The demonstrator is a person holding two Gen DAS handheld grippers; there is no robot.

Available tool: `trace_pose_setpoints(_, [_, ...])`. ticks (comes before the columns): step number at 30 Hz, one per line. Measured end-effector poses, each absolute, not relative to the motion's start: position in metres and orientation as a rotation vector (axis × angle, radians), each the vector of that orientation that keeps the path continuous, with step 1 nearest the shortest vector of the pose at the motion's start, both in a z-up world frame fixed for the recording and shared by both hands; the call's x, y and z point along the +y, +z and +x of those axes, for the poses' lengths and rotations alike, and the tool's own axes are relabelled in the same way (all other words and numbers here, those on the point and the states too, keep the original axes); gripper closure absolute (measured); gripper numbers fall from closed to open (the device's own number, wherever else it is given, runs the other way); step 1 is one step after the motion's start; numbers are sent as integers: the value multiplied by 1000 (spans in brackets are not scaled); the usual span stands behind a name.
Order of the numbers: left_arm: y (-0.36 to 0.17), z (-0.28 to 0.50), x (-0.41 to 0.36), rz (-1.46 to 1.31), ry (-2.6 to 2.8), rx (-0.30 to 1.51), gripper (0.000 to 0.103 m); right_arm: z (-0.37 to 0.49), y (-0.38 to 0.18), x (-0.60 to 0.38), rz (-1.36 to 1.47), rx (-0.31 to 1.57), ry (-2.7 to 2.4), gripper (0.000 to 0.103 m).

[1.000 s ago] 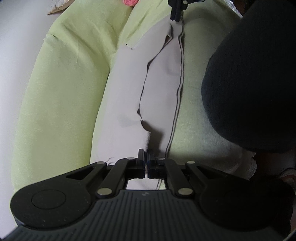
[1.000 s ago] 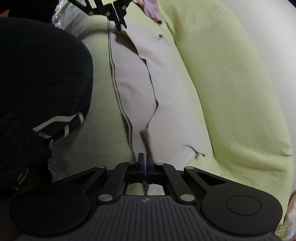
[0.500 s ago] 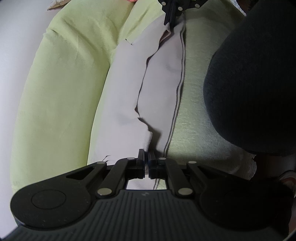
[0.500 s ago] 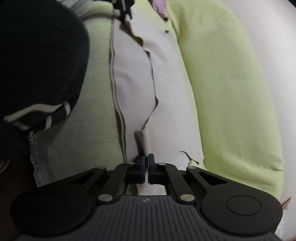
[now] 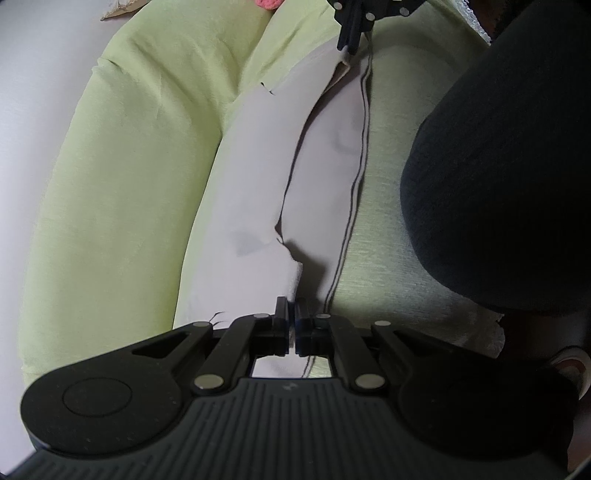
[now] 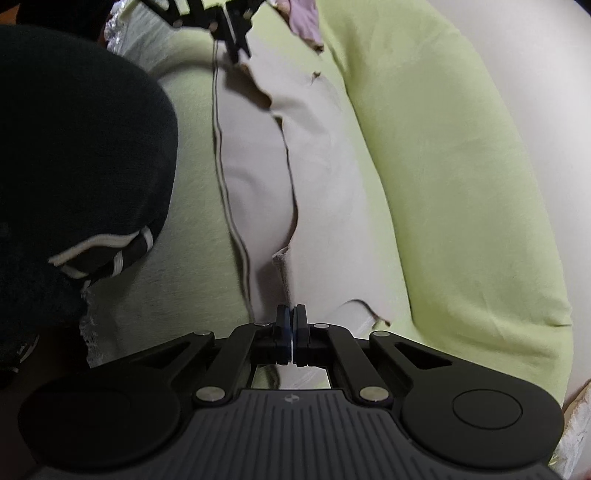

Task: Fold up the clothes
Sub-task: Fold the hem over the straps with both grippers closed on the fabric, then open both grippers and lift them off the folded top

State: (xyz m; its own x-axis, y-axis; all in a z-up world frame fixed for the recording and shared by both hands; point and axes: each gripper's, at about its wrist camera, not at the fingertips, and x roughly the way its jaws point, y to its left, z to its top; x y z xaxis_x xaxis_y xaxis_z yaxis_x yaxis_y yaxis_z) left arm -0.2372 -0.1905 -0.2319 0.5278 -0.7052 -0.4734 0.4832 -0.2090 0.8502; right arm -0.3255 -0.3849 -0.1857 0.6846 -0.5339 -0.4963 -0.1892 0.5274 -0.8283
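Note:
A pale beige garment [image 5: 255,206] with a dark-striped hem lies stretched lengthwise over a light green cloth [image 5: 122,177]. My left gripper [image 5: 293,314] is shut on one end of the garment. My right gripper [image 6: 291,314] is shut on the opposite end of the same garment [image 6: 325,206]. Each gripper shows at the far end in the other's view: the right gripper [image 5: 351,40] in the left wrist view, the left gripper [image 6: 236,48] in the right wrist view. The garment is folded along its length, with one layer's edge running down the middle.
The person's dark-clothed body [image 5: 498,177] is beside the garment, also in the right wrist view [image 6: 74,155] with white stripes. The green cloth [image 6: 461,177] covers the surface, white beyond its edge. A pink item [image 5: 267,3] and a mauve item [image 6: 303,18] lie far off.
Both grippers stay shut on the garment's ends. The garment has shifted a little and its middle fold edge lies straighter and tauter than a second ago.

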Motion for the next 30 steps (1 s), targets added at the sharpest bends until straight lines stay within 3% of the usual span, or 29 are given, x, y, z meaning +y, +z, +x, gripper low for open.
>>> trace_pose_setpoints(5, [-246,-237,-194,1451,-1073,-220,103,-321,-190,-387,-1026,849,-236,99])
trace_pose_setpoints(8, [-232,-235,-188,1423,-1110,-172,95,-326,-179,-390,-991,868,-221,92])
trace_pose_setpoints(10, [-215,-230,-179,1384,-1146,-118,95,-334,-160,-397,-887,863,-220,74])
trace_pose_setpoints(16, [-168,-193,-202,1139,-1145,50,95,-365,-129,-424,-417,735,-269,74])
trace_pose_setpoints(21, [-182,-166,-250,1002,-1150,257,95,-335,-121,-448,-159,697,-242,74])
trace_pose_setpoints(24, [-182,-169,-246,1044,-1187,227,95,-306,-131,-456,-108,796,-283,74])
trace_pose_setpoints(26, [-169,-164,-246,1008,-1225,217,95,-315,-118,-467,-55,773,-286,74])
trace_pose_setpoints(30, [-153,-134,-285,959,-1171,174,94,-244,-131,-498,-23,667,-370,74])
